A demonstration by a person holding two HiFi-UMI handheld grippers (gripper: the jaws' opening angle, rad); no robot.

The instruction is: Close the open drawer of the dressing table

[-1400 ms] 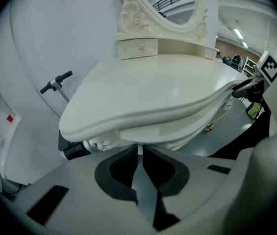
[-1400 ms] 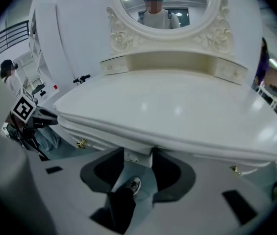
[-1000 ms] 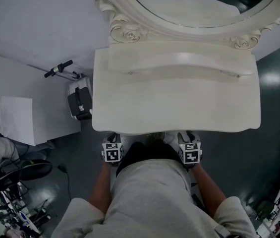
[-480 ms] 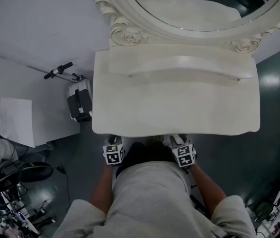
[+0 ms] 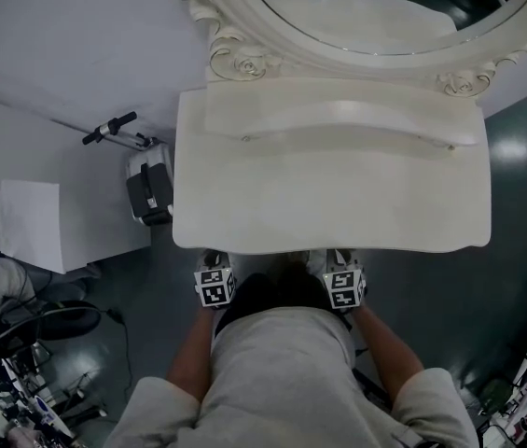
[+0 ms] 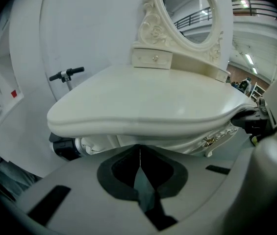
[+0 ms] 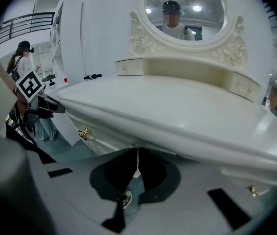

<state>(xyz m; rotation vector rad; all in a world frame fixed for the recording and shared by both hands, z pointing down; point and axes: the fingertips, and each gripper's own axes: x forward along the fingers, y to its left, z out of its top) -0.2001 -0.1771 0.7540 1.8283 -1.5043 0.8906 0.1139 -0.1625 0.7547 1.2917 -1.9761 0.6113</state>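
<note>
Left tool (image 6: 139,150) and right tool (image 7: 137,153) are pressed together, just closed on nothing; I hold both under the dressing-table bench's (image 5: 328,194) front edge.

You see smooth, slightly glossy cream paint on the dressing table (image 5: 328,194); its small handle (image 7: 84,133) looks like brass.

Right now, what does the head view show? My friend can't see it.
Seen from above, a person in a grey shirt holds the left gripper and the right gripper at the front edge of a cream dressing table with an oval mirror. Both grippers have just closed their jaws on nothing.
</note>
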